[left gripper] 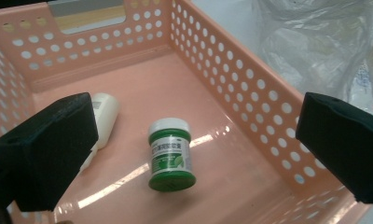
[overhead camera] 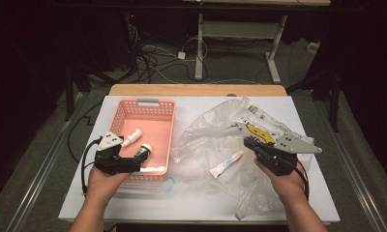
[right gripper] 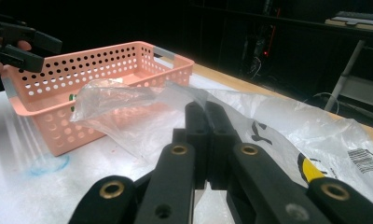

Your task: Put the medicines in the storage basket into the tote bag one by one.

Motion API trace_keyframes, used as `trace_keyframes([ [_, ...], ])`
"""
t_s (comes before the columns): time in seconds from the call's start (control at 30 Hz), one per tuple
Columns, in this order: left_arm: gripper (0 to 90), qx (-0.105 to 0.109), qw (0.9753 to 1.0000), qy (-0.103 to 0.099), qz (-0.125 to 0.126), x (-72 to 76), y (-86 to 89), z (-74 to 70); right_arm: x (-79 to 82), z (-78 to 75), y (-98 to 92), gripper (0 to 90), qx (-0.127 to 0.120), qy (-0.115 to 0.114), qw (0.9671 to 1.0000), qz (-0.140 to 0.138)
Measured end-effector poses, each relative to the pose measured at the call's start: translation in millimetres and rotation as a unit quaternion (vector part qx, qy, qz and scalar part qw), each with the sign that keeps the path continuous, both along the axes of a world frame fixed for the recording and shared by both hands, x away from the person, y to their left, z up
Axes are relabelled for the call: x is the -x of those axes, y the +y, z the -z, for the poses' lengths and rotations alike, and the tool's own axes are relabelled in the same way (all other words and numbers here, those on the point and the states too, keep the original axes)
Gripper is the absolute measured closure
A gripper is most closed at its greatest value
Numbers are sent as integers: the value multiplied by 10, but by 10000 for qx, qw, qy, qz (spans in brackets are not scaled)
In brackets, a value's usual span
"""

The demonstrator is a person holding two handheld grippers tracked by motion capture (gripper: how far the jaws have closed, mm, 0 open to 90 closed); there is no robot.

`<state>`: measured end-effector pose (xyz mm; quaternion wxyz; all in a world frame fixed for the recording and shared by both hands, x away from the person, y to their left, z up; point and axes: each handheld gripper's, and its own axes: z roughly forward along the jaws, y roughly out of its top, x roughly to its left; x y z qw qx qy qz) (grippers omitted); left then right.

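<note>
A pink perforated basket (overhead camera: 162,116) (left gripper: 250,88) (right gripper: 105,70) stands on the left half of the table. Inside it lie a green jar with a white lid (overhead camera: 143,151) (left gripper: 171,154) and a white bottle (overhead camera: 132,138) (left gripper: 104,114). My left gripper (overhead camera: 136,164) (left gripper: 196,147) hovers open over the basket's near end, its jaws apart on either side of the jar and not touching it. My right gripper (overhead camera: 250,143) (right gripper: 205,116) is shut on a fold of a clear plastic bag (overhead camera: 206,130) (right gripper: 128,98) and holds that edge lifted. A white and red tube (overhead camera: 226,164) lies by the bag.
The bag spreads crumpled over the right half of the white table (overhead camera: 191,203) and carries printed packaging (overhead camera: 259,128) at its far end. Cables and a desk frame (overhead camera: 199,43) stand on the floor beyond the table. The other gripper (right gripper: 17,42) shows over the basket.
</note>
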<state>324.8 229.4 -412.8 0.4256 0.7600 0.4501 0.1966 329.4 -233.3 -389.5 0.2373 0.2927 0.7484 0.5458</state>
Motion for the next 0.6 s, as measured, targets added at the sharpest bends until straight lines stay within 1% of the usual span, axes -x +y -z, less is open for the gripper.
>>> trace_keyframes([
  [0.17, 0, 39, 9999, 79, -81, -18, 47, 18, 2, -3, -2, 900, -5, 2, 10000, 3],
  [0.27, 0, 11, 9999, 104, -62, -27, 40, 18, 2, -4, -1, 900, 10, -6, 10000, -7],
  [0.37, 0, 48, 9999, 104, -97, -38, 25, 18, 4, -5, 1, 900, 8, -2, 10000, 0],
  [0.43, 0, 56, 9999, 131, -76, -52, 6, 13, 4, -6, -1, 900, -8, 6, 10000, 13],
  [0.5, 0, 2, 9998, 160, -89, -84, -18, -7, 1, -6, -3, 900, -9, 3, 10000, 12],
  [0.57, 0, 39, 9998, 173, -71, -116, -40, -39, -4, -2, -3, 900, -12, 0, 10000, 1],
  [0.6, 0, -19, 9998, 188, -73, -132, -53, -57, -6, 0, -1, 900, -4, -5, 10000, -1],
])
